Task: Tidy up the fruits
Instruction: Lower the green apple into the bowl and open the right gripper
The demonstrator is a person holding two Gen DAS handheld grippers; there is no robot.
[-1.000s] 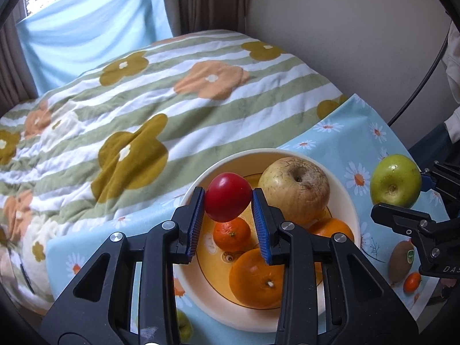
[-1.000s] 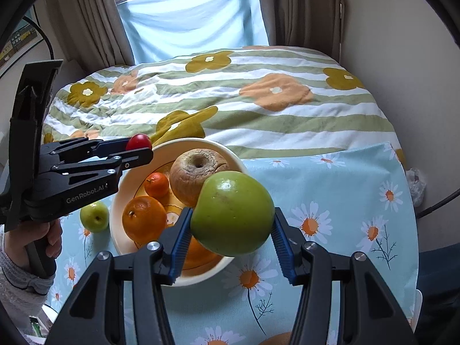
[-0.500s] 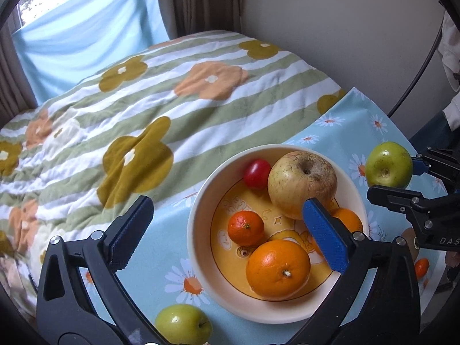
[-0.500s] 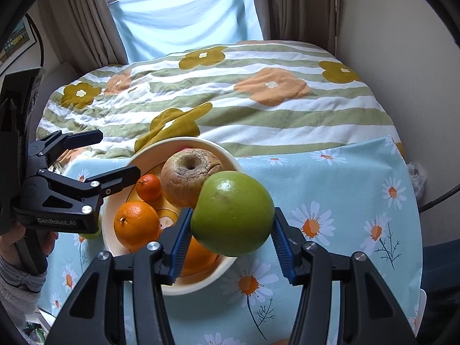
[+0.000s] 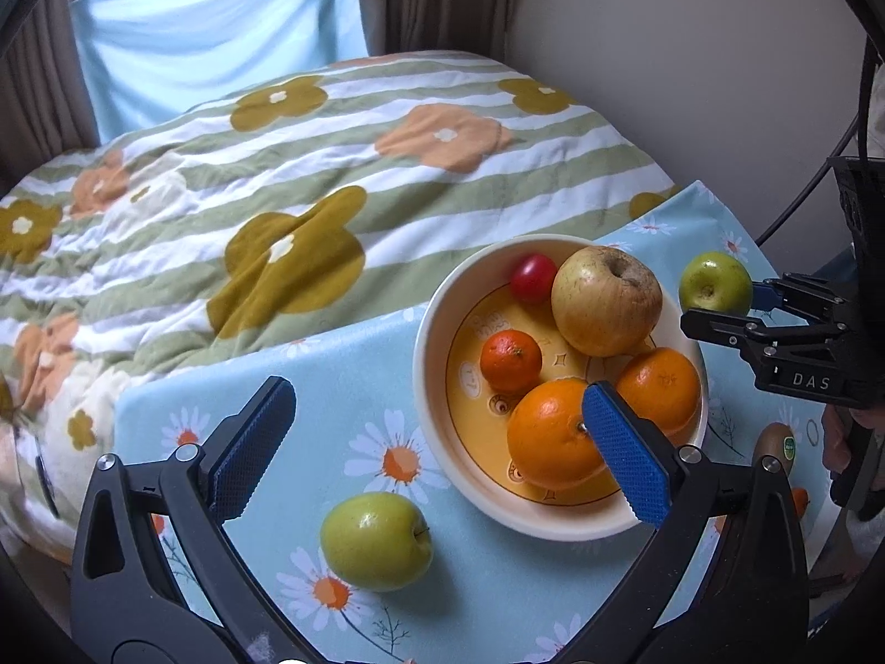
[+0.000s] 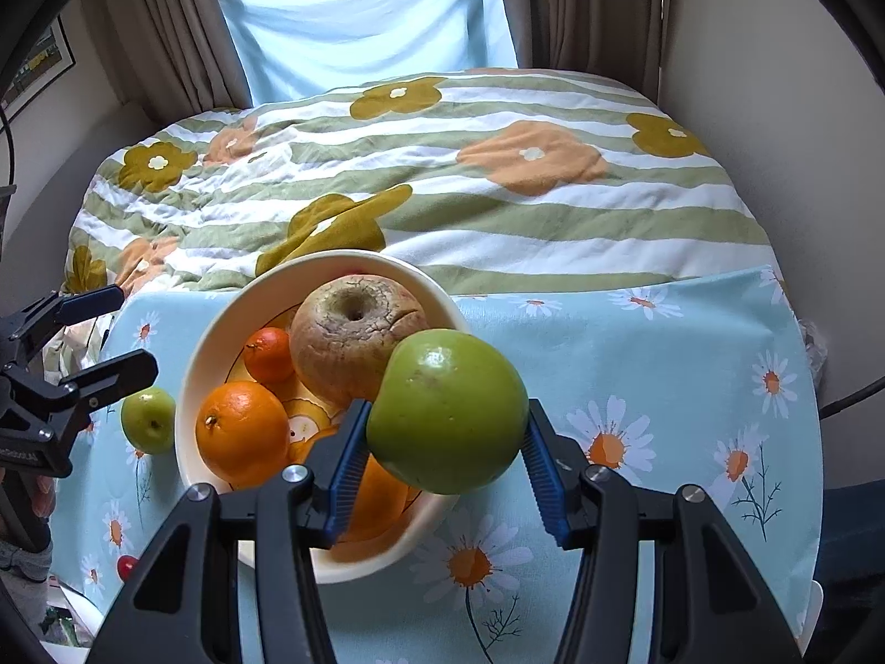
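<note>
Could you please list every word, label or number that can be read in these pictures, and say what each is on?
"DAS": white letters on the right gripper's black body, cut off by the frame edge.
Print inside the bowl: small words and cartoon marks, too blurred to read.
Green sticker on the kiwi: too small to read.
White lettering on the left gripper's body: mostly cut off, unreadable.

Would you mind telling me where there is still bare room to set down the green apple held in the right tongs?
Inside the bowl, bare floor shows only at its left, beside the small mandarin. The right half is crowded by the russet apple and two oranges. Open cloth lies right of the bowl; the held green apple hangs there.
</note>
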